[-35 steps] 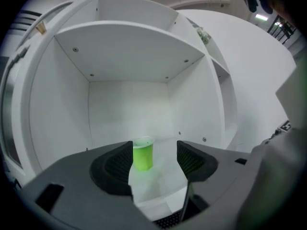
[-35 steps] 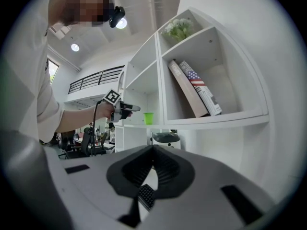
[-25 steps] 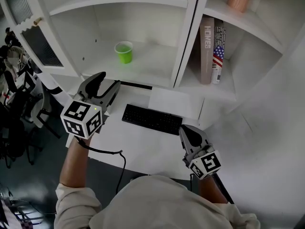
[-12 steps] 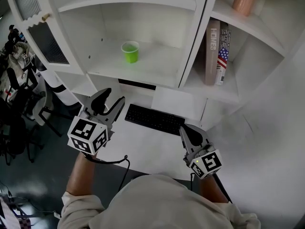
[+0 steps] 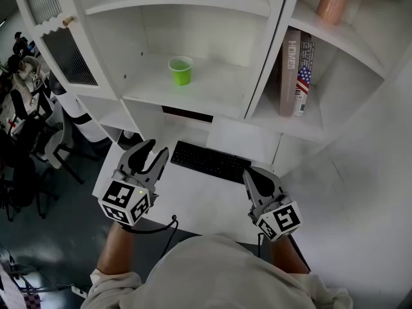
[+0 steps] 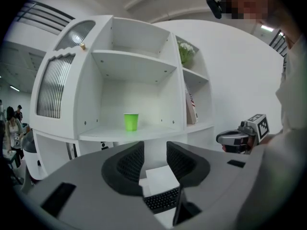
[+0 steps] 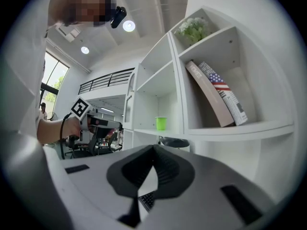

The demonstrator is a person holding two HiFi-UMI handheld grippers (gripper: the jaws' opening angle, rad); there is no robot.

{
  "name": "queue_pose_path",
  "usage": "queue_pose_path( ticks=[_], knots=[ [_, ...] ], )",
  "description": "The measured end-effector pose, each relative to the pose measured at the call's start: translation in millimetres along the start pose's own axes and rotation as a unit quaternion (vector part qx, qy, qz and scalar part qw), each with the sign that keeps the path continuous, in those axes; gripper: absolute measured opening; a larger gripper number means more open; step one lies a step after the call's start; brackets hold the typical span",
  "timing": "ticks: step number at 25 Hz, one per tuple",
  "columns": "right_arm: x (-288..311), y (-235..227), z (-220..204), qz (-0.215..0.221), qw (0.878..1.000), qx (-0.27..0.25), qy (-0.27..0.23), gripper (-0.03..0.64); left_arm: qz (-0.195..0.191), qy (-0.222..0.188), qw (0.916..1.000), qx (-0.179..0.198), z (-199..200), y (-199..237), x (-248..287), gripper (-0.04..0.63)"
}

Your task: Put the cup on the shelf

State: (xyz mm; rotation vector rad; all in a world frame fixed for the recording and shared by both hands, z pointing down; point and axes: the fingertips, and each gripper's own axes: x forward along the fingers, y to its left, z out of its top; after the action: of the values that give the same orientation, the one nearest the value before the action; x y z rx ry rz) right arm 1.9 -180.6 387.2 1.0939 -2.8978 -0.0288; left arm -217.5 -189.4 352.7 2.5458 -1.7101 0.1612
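- Shelf unit (image 5: 212,95): white and open-fronted, it fills the field from 10 to 2 o'clock. Its left compartment holds the cup, and two books (image 5: 296,69) lean in the right one.
- Surface (image 5: 199,201): a white top below the shelf unit, with both tongs hovering over its near edge.
- Keyboard (image 5: 209,161): black, lying on the surface between the two tongs and pushed toward the shelf.
- Left tongs (image 5: 154,150): at 8 o'clock in the head view. The jaws stand apart and are closing, with nothing between them. These are judged the nearer tongs to the cup.
- Right tongs (image 5: 251,175): at 5 o'clock. The jaws meet at their tips and hold nothing.
- Cup (image 5: 181,70): green, upright with its mouth up and its long axis vertical. It already stands free on the left shelf board, well apart from the left tongs and at 12 o'clock from them.
- Change from the earlier frame: the left tongs sit lower and closer to the person, farther from the shelf, and their jaws are narrower. The cup and the right tongs keep their places.
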Motion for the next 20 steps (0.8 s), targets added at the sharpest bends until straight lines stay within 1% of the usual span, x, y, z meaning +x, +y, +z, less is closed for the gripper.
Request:
queue_pose_path(
  ticks=[2,4,7,9,14,17,20],
  knots=[
    [0.7,1.3,0.2,0.001,1.000,0.000,-0.001,0.003,0.002,0.000,1.0000,-0.003,-5.6,-1.4,-5.9,0.131],
    [1.9,3.1,1.0,0.003,1.000,-0.003,0.000,0.003,0.003,0.000,1.0000,-0.007,-10.6,-2.7,-10.9,0.086],
    [3.1,5.0,0.2,0.005,1.000,-0.005,-0.002,0.003,0.005,-0.004,0.9998,-0.016,-15.8,-4.0,-17.8,0.056],
    [4.2,6.7,1.9,0.006,1.000,-0.005,-0.002,0.003,0.005,-0.003,0.9998,-0.021,-19.6,-5.3,-22.0,0.048],
    [4.8,10.1,4.7,0.004,1.000,-0.009,-0.003,0.003,0.002,0.001,0.9999,-0.015,-29.8,-8.5,-30.3,0.032],
    [4.3,12.1,5.4,0.005,1.000,-0.009,-0.004,0.003,-0.002,0.000,0.9998,-0.021,-34.9,-11.6,-34.4,0.015],
    [4.0,13.8,6.0,0.005,1.000,-0.010,-0.005,0.003,-0.002,0.002,0.9999,-0.015,-40.4,-14.7,-37.6,0.004]
  ],
)
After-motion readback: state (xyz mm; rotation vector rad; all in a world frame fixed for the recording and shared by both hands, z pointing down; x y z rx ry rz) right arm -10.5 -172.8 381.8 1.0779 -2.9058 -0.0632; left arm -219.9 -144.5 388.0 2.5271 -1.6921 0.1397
